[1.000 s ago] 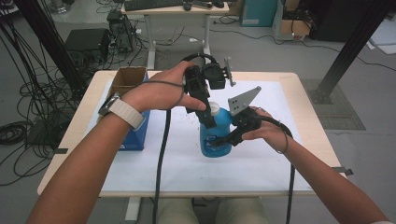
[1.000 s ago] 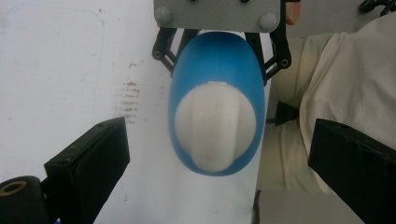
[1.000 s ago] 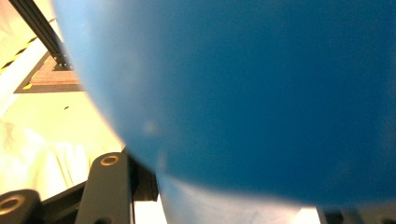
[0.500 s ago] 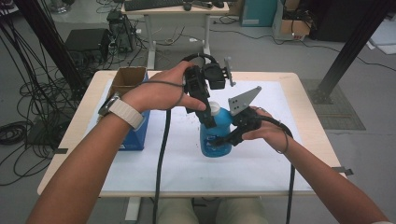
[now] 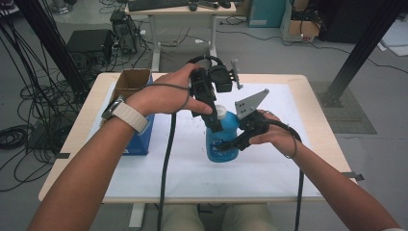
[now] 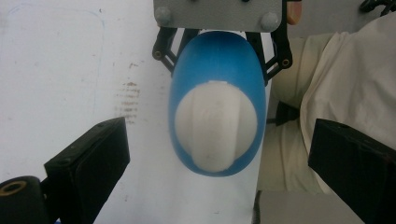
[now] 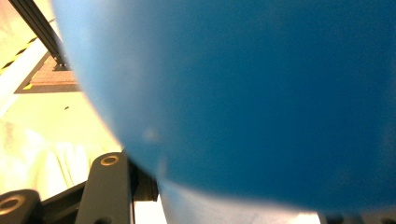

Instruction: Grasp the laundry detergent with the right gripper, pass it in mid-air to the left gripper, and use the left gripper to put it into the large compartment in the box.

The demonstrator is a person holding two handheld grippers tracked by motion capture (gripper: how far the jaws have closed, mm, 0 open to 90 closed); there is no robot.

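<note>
Bottle [image 5: 222, 139] upright mid-table, white cap [image 6: 215, 123] directly beneath left gripper [image 5: 214, 113], jaws apart either side (not yet closed). Right gripper [image 5: 231, 143] clamps the blue body from the right.

So the desk [image 5: 72, 144] is a light wood top with rounded corners, sitting in the middle of the frame. Most of it is covered by a big white sheet [image 5: 269, 168], leaving wood showing along the left, right and far edges. Standing on the sheet near the center is a blue bottle [image 5: 222, 139] with a white cap. Over at the left there's a blue box [image 5: 139, 139], and right behind it, toward the upper left of the desk, an open cardboard box [image 5: 131, 81]. The sheet has a few dark scuff marks near the bottle.
</note>
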